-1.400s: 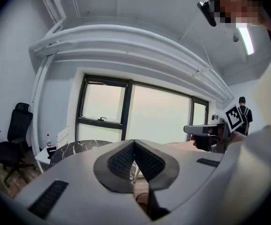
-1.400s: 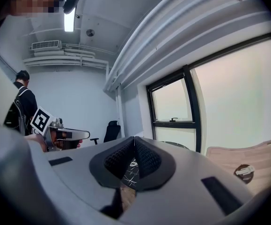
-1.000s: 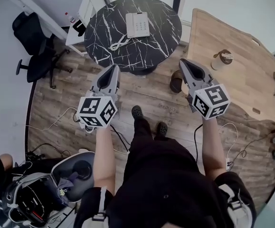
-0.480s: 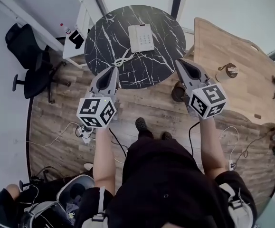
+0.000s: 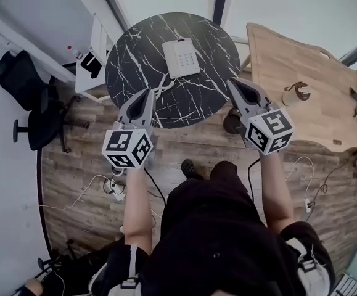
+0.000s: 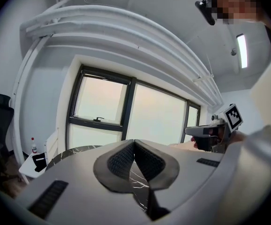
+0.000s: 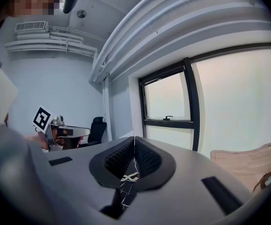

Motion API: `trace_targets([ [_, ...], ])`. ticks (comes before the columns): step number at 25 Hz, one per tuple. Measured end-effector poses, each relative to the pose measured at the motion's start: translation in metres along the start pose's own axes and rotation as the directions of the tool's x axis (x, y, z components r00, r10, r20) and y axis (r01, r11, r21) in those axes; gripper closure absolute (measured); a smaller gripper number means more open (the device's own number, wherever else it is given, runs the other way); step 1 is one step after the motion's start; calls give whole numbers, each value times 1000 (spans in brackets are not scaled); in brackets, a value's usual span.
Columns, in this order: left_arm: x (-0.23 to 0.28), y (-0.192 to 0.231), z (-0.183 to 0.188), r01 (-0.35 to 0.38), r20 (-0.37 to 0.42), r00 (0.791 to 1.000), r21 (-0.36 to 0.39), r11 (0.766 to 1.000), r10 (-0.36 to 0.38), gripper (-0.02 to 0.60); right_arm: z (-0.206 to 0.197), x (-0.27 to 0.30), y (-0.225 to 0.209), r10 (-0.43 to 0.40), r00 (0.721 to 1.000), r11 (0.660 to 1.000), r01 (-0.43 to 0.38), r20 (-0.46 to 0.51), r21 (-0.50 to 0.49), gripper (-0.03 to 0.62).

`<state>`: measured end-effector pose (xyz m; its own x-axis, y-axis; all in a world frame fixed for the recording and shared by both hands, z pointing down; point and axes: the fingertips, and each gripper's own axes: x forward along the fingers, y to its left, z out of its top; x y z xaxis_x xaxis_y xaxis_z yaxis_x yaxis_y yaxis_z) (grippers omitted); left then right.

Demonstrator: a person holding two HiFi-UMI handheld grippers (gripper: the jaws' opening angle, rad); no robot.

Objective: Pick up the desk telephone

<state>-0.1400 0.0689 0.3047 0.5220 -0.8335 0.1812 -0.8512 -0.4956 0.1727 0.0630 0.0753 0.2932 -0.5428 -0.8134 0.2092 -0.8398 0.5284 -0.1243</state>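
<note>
Closer to the table (image 5: 132, 57) than a second ago, we are holding the left gripper (image 5: 147, 94) and right gripper (image 5: 233, 83) clenched empty, with the desk telephone (image 5: 181, 58) lying on it at twelve o'clock.

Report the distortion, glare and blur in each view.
Head view: fisheye bends the floor and wooden table; the telephone is sharp. Left gripper view: dark circular vignette, window washed out pale. Right gripper view: same vignette, window overexposed, ceiling pipes bowed.
</note>
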Motion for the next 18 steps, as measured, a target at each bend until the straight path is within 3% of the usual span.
trace_targets([
  [10, 18, 21, -20, 27, -63, 998, -16, 1000, -28, 566, -15, 22, -7, -64, 998, 997, 64, -14, 32, 563],
  [18, 41, 44, -24, -9, -94, 996, -10, 1000, 8, 566, -26, 60, -27, -40, 998, 997, 42, -38, 61, 563],
])
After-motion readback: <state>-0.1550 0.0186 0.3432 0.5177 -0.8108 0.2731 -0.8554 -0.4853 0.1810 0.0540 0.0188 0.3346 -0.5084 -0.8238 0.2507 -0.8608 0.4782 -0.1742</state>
